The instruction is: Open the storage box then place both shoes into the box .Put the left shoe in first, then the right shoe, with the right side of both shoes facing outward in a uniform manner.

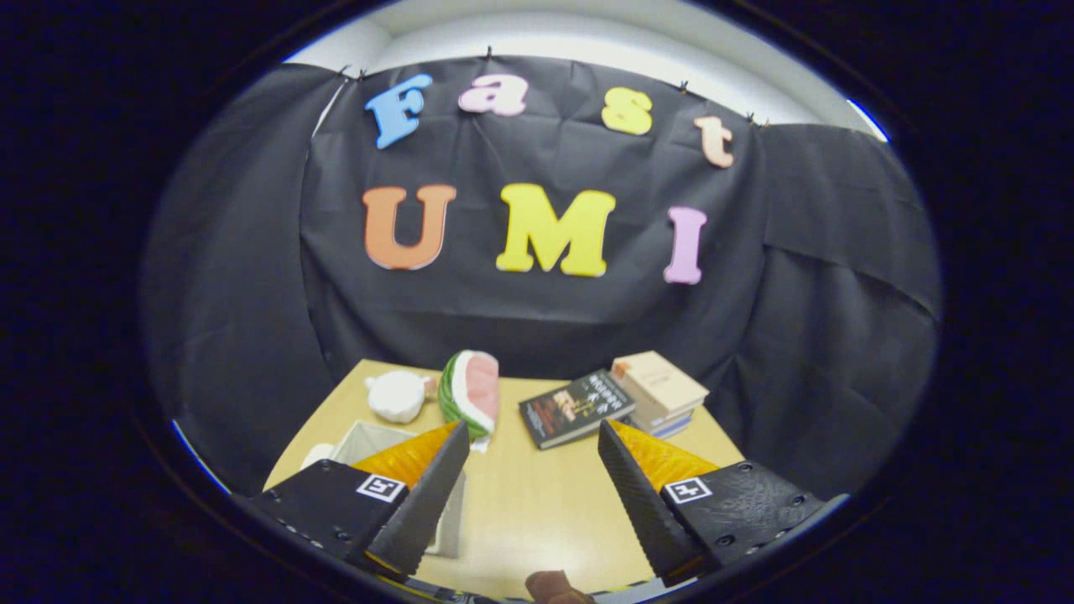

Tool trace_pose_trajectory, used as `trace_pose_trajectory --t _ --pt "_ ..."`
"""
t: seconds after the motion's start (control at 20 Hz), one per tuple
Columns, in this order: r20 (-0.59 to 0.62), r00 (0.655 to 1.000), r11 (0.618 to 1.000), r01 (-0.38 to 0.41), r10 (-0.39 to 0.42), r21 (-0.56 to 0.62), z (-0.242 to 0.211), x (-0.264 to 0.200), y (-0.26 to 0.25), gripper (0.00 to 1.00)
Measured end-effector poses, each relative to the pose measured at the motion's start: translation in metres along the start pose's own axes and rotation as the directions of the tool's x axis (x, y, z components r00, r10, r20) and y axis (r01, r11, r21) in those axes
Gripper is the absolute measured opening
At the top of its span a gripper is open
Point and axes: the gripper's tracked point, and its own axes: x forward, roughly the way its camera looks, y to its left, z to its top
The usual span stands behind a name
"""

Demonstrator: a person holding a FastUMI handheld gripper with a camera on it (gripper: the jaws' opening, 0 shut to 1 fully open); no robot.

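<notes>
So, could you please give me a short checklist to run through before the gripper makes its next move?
1. Gripper open, nothing between its fingers: ok.
2. Storage box located, partly behind one finger: ok.
3. Box lid open or closed: cannot tell, too much is hidden.
4. Shoes located: not ok, none identified on the table.
5. Watermelon plush, white plush and books lie beyond the fingers, away from the box: ok.

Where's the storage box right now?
In the gripper view the storage box sits on the table partly behind one finger of the open gripper, nearer than the white plush and watermelon toy.
</notes>
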Motion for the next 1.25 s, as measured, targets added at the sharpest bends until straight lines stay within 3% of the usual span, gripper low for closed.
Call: trace_pose_trajectory --t 0.25,0.55,0.95,1.25 --pt "0.178 0.983 0.999 -0.043 0.038 0.026 0.038 -0.044 -0.040 0.95" --pt "0.221 0.970 0.995 -0.101 0.096 0.013 0.037 -0.071 -0.066 0.95" --pt "0.206 0.978 0.998 -0.055 0.046 0.037 0.030 -0.053 -0.107 0.95" --pt "0.205 0.978 0.998 -0.056 0.049 0.030 0.027 -0.050 -0.106 0.95"
